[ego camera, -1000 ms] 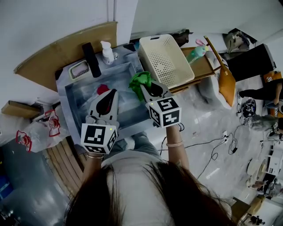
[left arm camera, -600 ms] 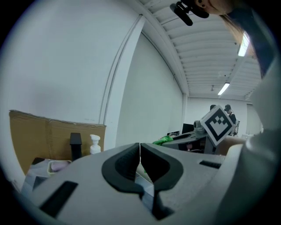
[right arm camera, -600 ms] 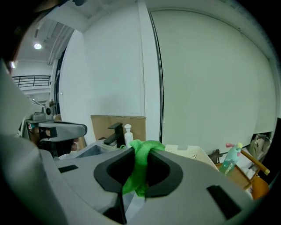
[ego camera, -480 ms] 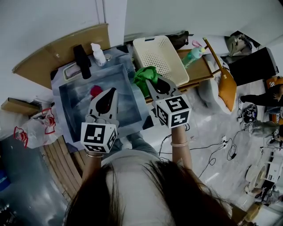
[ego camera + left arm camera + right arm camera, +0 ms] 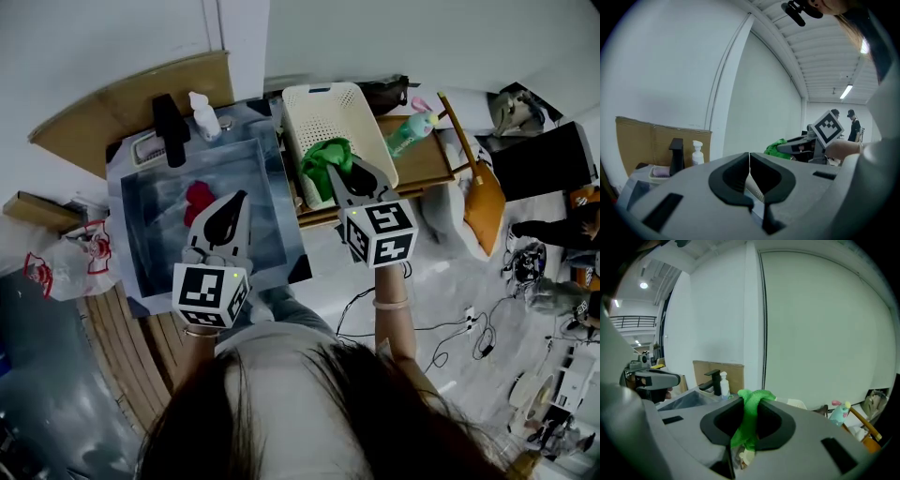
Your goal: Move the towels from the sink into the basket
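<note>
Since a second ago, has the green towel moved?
Yes. The green towel, pinched in the right tool, has gone rightward, from above the right edge of the sink to over the white basket.

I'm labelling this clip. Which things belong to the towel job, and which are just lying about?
Job: green towel in the right tool, red towel, sink, basket.
Lying about: pump bottle, faucet, green bottle, plastic bag.

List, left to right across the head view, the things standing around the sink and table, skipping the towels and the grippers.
plastic bag → black faucet → white pump bottle → white basket → green bottle → orange item
</note>
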Tool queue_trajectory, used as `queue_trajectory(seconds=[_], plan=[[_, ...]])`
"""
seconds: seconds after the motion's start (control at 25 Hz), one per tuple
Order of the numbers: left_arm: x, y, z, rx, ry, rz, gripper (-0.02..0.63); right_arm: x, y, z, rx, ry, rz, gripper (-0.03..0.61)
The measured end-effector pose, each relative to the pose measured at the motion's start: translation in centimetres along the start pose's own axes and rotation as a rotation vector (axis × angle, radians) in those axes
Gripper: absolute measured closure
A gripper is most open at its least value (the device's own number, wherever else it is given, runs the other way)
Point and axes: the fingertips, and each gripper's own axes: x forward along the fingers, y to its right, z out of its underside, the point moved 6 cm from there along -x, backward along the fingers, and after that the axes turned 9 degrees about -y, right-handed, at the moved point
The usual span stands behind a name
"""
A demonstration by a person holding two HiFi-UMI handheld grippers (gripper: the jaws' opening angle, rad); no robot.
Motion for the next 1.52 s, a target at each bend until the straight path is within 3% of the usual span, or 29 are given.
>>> queue_trajectory(seconds=[0.4,0.68,1.28,1.52], plan=[[1.0,0.9,0.4,-0.025,-0.017,-0.069,0.604,3.2,6.3,1.7,-0.03,-0.091,0.039,0.494],[1.4,0.9,0.4,-0.035,-0.024,-0.106,0.604,7.3,9.4,4.9,-0.117,-0.232,0.044,0.494],[1.3,1.2,0.9,-0.04,-0.045,-0.144,0.604,16.1,13.3,12.9,-0.203,-0.617,0.023,0.483],[0.8,0.9,1.4,-0.044,-0.056,-0.149,0.604,16.8,13.6,14.1,-0.213,-0.689,0.019,0.419]])
